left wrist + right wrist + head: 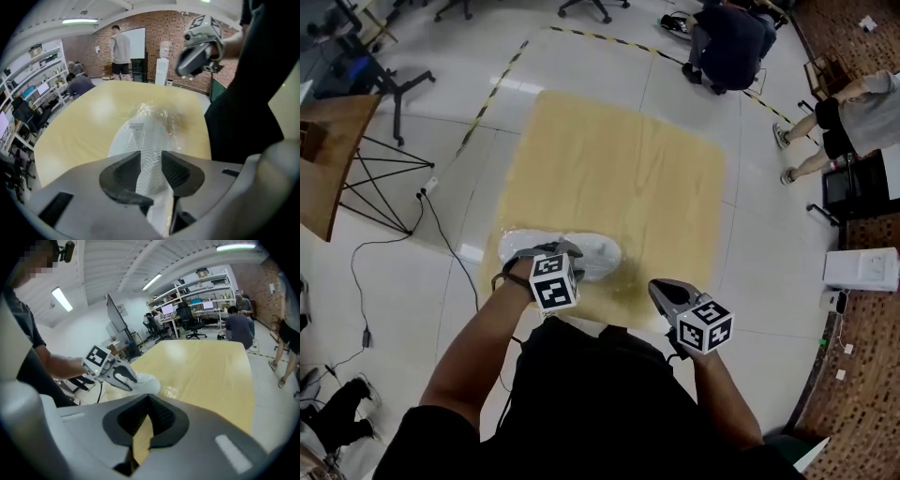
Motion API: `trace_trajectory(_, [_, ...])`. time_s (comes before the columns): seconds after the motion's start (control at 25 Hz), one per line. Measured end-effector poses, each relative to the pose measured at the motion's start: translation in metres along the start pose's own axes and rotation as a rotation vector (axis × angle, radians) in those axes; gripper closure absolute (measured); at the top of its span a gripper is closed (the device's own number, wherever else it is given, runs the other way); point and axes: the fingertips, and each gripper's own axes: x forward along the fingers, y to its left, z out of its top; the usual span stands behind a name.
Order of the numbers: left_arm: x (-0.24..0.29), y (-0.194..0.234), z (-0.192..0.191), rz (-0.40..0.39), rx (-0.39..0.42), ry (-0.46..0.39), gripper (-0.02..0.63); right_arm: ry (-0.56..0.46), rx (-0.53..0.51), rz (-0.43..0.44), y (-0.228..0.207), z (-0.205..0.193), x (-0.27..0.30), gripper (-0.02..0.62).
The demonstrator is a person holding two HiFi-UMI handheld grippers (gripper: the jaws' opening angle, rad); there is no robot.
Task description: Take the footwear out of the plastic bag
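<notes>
Presently, the white shoe (146, 136) lies in its clear plastic bag (161, 111) at the near edge of the yellow table (628, 159). I judge it light, the sole stiff, the film slippery. The bag is best taken by its loose film, clear of the shoe. My left gripper (151, 171) stands well open, straddling the bagged sole, pads not visibly pressing. My right gripper (148, 420) is closed and empty, hovering beside.
</notes>
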Motion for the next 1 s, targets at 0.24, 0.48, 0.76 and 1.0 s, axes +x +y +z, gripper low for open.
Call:
trace_trajectory(0.24, [-0.002,-0.022,-0.006,-0.025,0.011,-0.021,0.477,0.141,-0.335,-0.028,-0.017,-0.007,0.049,0.594])
trace_trajectory(0.48, [-0.004,-0.024,-0.009,-0.044,0.046,0.011,0.482,0.294,-0.669,-0.046,-0.021,-0.020,0.097,0.592])
trace_trajectory(0.76, [-0.006,-0.021,-0.010,-0.029,0.012,-0.006,0.489,0.341,-0.529,-0.198,-0.070,-0.036,0.072,0.592])
trace_trajectory(1.0, [-0.006,-0.020,-0.010,0.024,0.053,0.005,0.492,0.221,-0.337,-0.075,-0.026,-0.043,0.049,0.592])
